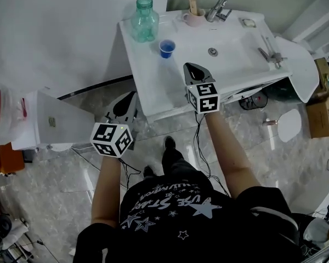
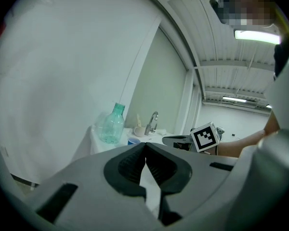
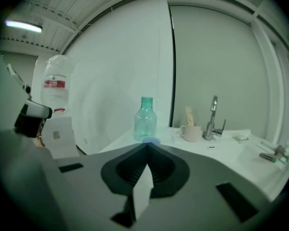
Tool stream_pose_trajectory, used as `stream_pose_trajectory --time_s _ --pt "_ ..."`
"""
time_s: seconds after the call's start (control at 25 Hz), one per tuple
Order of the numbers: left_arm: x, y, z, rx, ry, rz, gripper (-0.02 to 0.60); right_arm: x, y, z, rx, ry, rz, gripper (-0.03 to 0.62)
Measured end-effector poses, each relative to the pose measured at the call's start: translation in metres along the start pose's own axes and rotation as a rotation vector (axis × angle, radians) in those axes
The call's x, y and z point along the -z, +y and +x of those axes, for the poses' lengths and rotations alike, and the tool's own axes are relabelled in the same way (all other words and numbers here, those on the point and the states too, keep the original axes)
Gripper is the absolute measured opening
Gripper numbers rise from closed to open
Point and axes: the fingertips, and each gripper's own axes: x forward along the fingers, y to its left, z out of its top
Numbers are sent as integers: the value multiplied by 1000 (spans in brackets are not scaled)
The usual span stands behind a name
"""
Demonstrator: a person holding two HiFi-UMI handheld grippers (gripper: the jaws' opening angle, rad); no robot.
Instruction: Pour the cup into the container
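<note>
Toward the upper middle of the head view, the blue cup (image 1: pixel 166 48) stands beside the teal bottle (image 1: pixel 145 19) on the sink (image 1: pixel 236 62), so we should spread our right gripper (image 1: pixel 191 67), closed and empty like our left gripper (image 1: pixel 133 95), before approaching level.

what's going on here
A person at a white sink counter holds tongs in each hand, both shut and empty. The right tongs hover over the counter just short of the blue cup, which stands beside the green bottle. The left tongs hang off the counter, over the floor. Nothing is picked up yet.
</note>
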Motion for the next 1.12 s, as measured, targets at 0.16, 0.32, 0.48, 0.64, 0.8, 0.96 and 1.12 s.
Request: stream_pose_trajectory --time_s 0.16,0.32,0.48,0.64,0.8,0.96,1.12 --pt "0 -8 -21 34 -2 13 12 -7 14 -33 45 -11 4 6" --pt "2 -16 -45 61 -11 17 12 -9 33 -68 66 -25 -6 6" --pt "3 -26 -65 91 -21 28 12 -6 45 -104 103 -42 11 5" --pt "4 -32 -90 110 -22 38 12 -2 56 -135 147 -43 3 6" --pt "5 -34 -115 115 -28 44 12 -4 72 -160 173 -50 -28 5" --pt "10 -37 -136 111 -33 27 12 -2 91 -178 168 -50 -39 5" --pt "12 -41 -147 112 -33 24 12 -2 103 -190 164 -50 -37 5"
